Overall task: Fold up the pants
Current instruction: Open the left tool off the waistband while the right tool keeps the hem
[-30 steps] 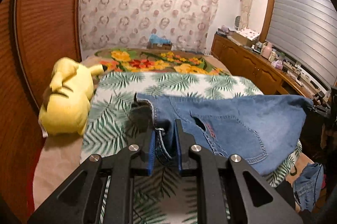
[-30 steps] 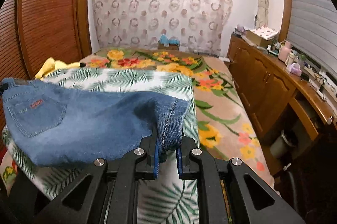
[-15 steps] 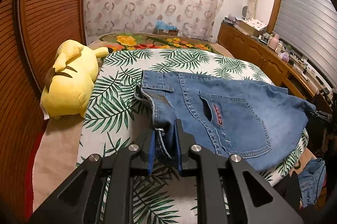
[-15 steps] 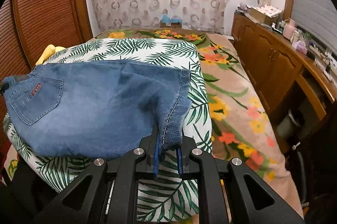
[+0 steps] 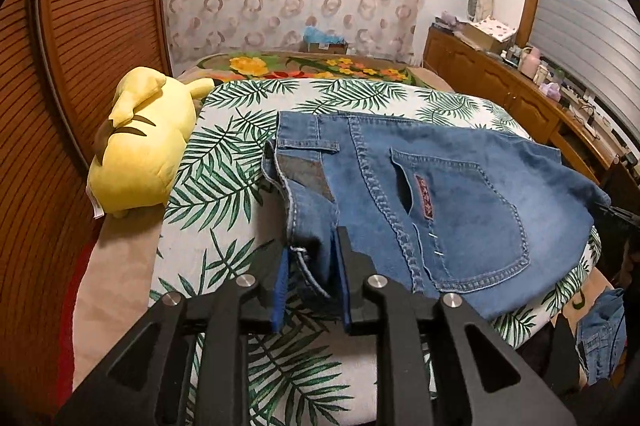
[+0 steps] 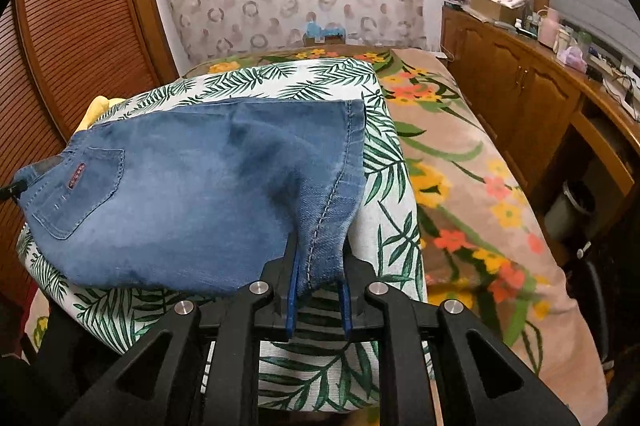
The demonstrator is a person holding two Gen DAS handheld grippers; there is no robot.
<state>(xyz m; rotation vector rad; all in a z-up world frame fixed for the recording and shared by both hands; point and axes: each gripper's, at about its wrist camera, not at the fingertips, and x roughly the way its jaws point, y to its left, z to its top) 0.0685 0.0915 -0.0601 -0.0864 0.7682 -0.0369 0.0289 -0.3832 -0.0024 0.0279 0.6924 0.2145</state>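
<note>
Blue denim pants [image 5: 440,194] lie folded across a palm-leaf cloth [image 5: 224,162] on the bed, back pocket up. My left gripper [image 5: 312,266] is shut on the waistband corner near the cloth's left side. In the right wrist view the pants [image 6: 200,194] spread to the left, and my right gripper [image 6: 318,286] is shut on the hem corner at their right end. Both held corners hang just above the cloth while the far edge rests on it.
A yellow plush toy [image 5: 140,154] lies left of the pants against a wooden slatted door [image 5: 80,46]. A floral blanket [image 6: 480,194] covers the bed to the right. A wooden cabinet [image 6: 540,98] with clutter runs along the right wall. More denim [image 5: 600,338] lies low at right.
Both grippers have moved forward and down with the pants, laying them from hanging in the air onto the palm-leaf cloth. Both grips are unchanged.
</note>
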